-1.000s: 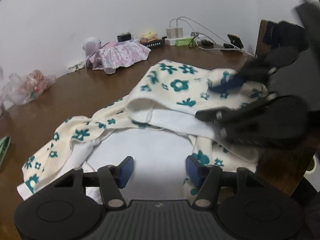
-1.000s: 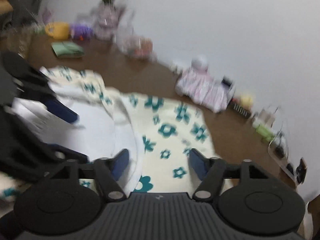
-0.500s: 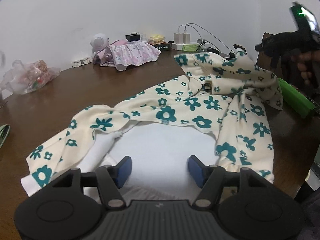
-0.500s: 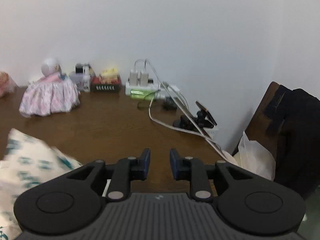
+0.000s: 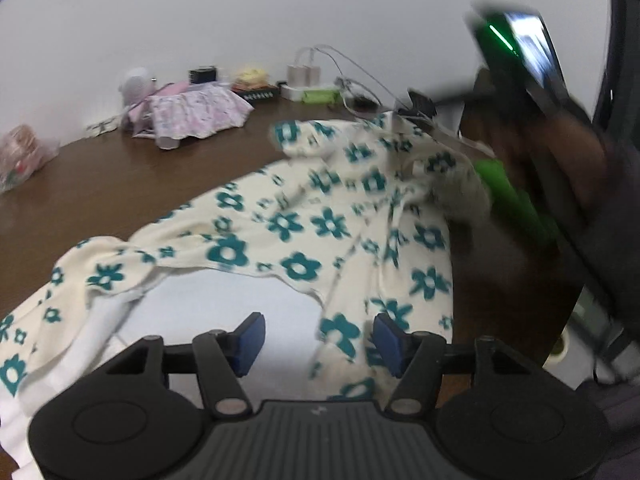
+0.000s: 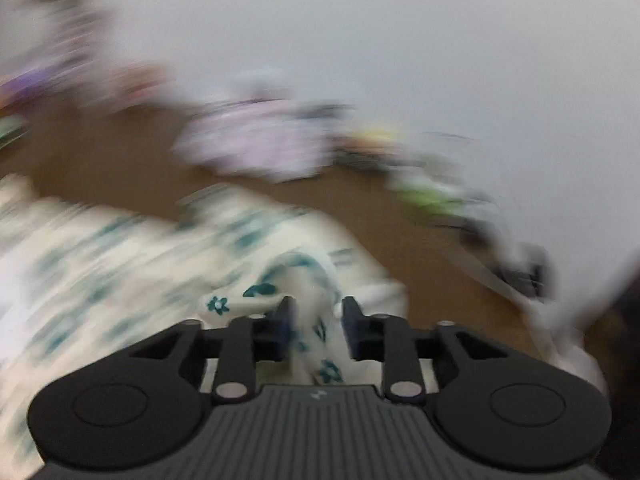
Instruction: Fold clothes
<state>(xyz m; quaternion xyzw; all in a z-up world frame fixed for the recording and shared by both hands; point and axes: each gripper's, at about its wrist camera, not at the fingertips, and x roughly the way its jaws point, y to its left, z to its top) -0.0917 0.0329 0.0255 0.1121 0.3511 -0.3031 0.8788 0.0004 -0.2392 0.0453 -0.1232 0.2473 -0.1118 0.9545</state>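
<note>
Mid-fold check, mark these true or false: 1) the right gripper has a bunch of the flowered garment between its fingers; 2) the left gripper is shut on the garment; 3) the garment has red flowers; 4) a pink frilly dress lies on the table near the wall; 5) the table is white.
1) True. The right gripper has a bunch of the flowered garment between its fingers.
2) False. The left gripper is open, over the garment's white inside, gripping nothing.
3) False. The flowers are teal on cream.
4) True. The pink dress lies near the wall, apart from the garment.
5) False. The table is dark brown wood.
</note>
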